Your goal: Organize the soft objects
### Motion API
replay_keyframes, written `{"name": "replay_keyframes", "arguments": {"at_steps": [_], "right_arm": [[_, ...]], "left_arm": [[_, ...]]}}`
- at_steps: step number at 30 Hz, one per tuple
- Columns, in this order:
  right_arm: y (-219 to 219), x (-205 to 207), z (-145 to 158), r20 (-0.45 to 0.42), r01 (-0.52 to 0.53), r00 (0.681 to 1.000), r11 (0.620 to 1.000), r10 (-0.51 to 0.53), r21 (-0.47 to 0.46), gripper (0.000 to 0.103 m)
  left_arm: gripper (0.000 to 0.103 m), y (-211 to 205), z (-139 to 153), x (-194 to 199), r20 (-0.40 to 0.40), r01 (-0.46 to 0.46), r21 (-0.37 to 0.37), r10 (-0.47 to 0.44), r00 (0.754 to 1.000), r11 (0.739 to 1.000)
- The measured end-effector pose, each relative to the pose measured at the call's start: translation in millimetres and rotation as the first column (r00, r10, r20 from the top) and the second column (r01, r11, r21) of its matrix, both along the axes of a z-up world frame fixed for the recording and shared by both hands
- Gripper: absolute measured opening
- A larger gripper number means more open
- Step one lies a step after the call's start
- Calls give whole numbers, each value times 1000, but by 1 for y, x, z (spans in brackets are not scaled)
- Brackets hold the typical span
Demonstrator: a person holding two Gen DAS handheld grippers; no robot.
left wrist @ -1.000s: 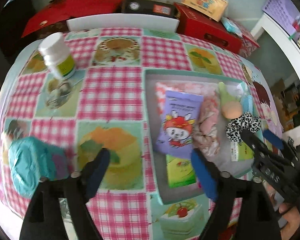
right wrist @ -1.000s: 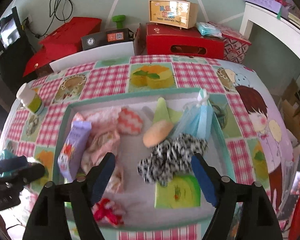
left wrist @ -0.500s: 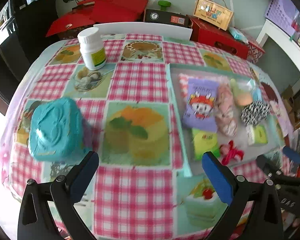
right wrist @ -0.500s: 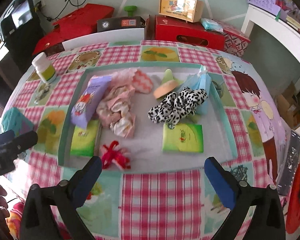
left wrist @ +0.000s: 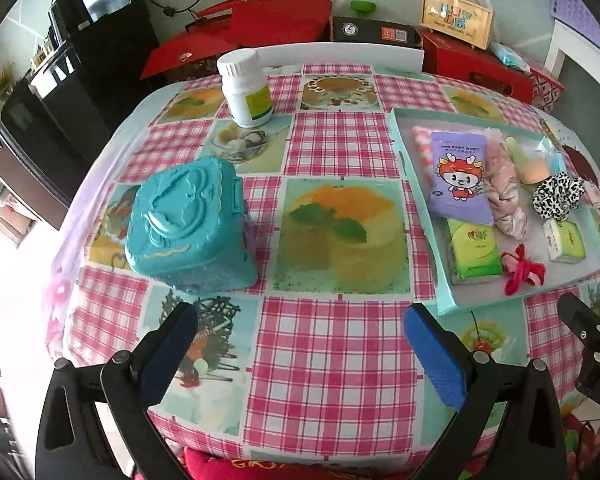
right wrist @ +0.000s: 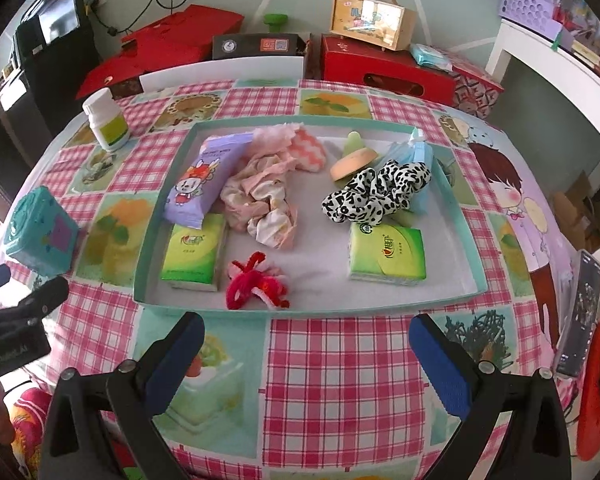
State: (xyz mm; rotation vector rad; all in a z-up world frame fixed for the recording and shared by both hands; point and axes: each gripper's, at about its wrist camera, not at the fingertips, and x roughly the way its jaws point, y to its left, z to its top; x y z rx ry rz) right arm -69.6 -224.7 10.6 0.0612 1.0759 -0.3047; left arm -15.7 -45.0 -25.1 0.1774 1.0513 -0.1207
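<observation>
A teal tray [right wrist: 466, 236] [left wrist: 422, 216] on the checked tablecloth holds soft items: a purple wipes pack [right wrist: 202, 178] [left wrist: 458, 178], pink cloth [right wrist: 264, 196], a black-and-white scrunchie [right wrist: 374, 192] [left wrist: 558, 196], two green tissue packs [right wrist: 388, 254] [right wrist: 194, 250], a red fuzzy tie [right wrist: 256, 280] [left wrist: 522, 270], an orange sponge [right wrist: 352, 162] and a blue mask [right wrist: 418, 160]. My right gripper [right wrist: 304, 356] is open and empty above the table's near edge, in front of the tray. My left gripper [left wrist: 300, 348] is open and empty, left of the tray.
A teal plastic box [left wrist: 188, 224] [right wrist: 40, 232] stands left of the tray. A white pill bottle [left wrist: 246, 88] [right wrist: 106, 120] stands at the far left. Red boxes [right wrist: 384, 68] and a wooden case [right wrist: 372, 16] lie behind the table. A phone [right wrist: 580, 312] lies at the right edge.
Both grippers have pulled back from over the tray toward the table's near edge and risen. The tray's items have not moved.
</observation>
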Motion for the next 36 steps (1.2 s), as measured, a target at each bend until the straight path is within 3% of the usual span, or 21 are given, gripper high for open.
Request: {"name": "replay_keyframes", "arguments": {"at_steps": [4, 15, 20, 36], "right_arm": [[3, -1, -5, 2, -8, 1000, 1000, 8, 1, 103], [8, -1, -9, -3, -20, 1000, 1000, 20, -16, 103], [8, -4, -8, 6, -13, 1000, 1000, 13, -26, 103], [14, -7, -2, 31, -23, 999, 996, 26, -86, 103]], "left_arm": [[102, 3, -4, -2, -7, -20, 16, 21, 1000, 1000], [102, 16, -10, -1, -38, -67, -50, 65, 997, 997], [102, 20, -7, -4, -17, -76, -78, 75, 997, 994], [102, 11, 3, -15, 60, -56, -29, 58, 996, 998]]}}
